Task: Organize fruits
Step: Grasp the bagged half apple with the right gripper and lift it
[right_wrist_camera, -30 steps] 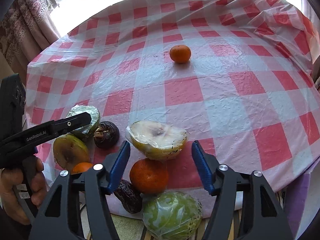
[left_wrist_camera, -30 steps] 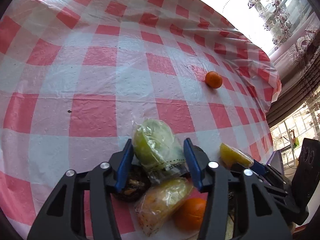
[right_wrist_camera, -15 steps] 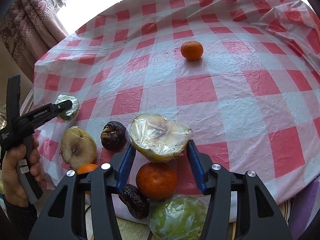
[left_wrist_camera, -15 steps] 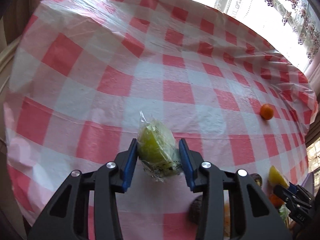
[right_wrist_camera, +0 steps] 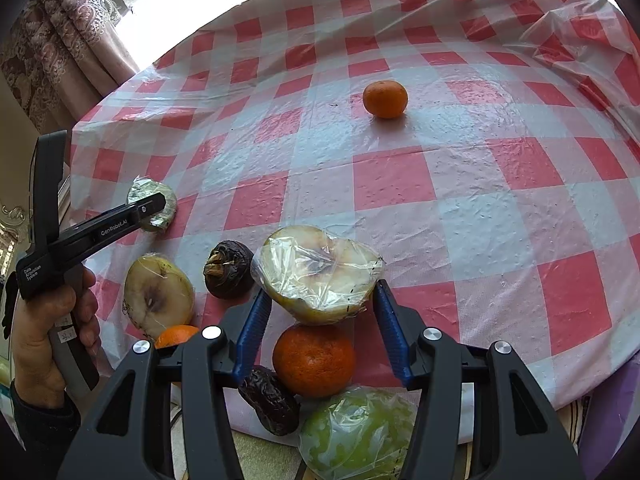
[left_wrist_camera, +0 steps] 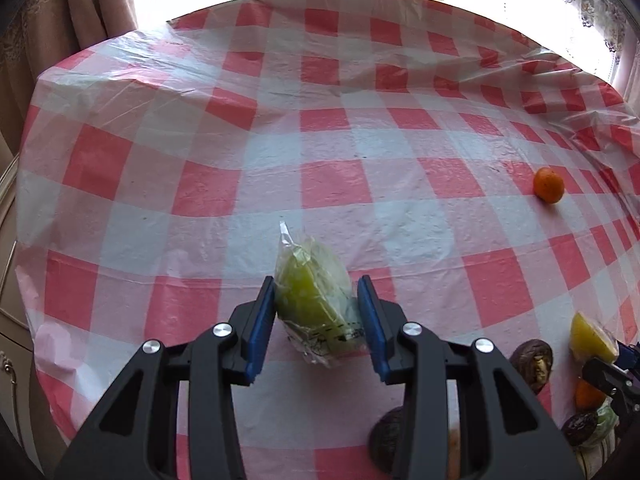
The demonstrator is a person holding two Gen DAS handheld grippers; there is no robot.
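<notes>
My left gripper (left_wrist_camera: 316, 300) is shut on a plastic-wrapped green fruit half (left_wrist_camera: 308, 276), held over the red-checked tablecloth (left_wrist_camera: 360, 184). From the right wrist view this same fruit (right_wrist_camera: 160, 200) sits at the left gripper's tip, left of the pile. My right gripper (right_wrist_camera: 322, 300) is shut on a wrapped pale apple half (right_wrist_camera: 320, 268), with a blue pad against each side of it. The half rests on the cloth at the near edge of the table. A lone mandarin (right_wrist_camera: 385, 99) lies farther out on the cloth.
Around the right gripper lie an orange (right_wrist_camera: 314, 360), a wrapped green apple (right_wrist_camera: 356, 436), two dark wrinkled fruits (right_wrist_camera: 228, 268), another cut apple half (right_wrist_camera: 158, 296) and a small orange (right_wrist_camera: 176, 336). A hand (right_wrist_camera: 48, 320) holds the left gripper. Curtains and a window stand beyond the table's far edge.
The left gripper closed on the wrapped green fruit and carried it away from the pile, leftward over bare cloth. The right gripper's jaws narrowed onto the pale apple half.
</notes>
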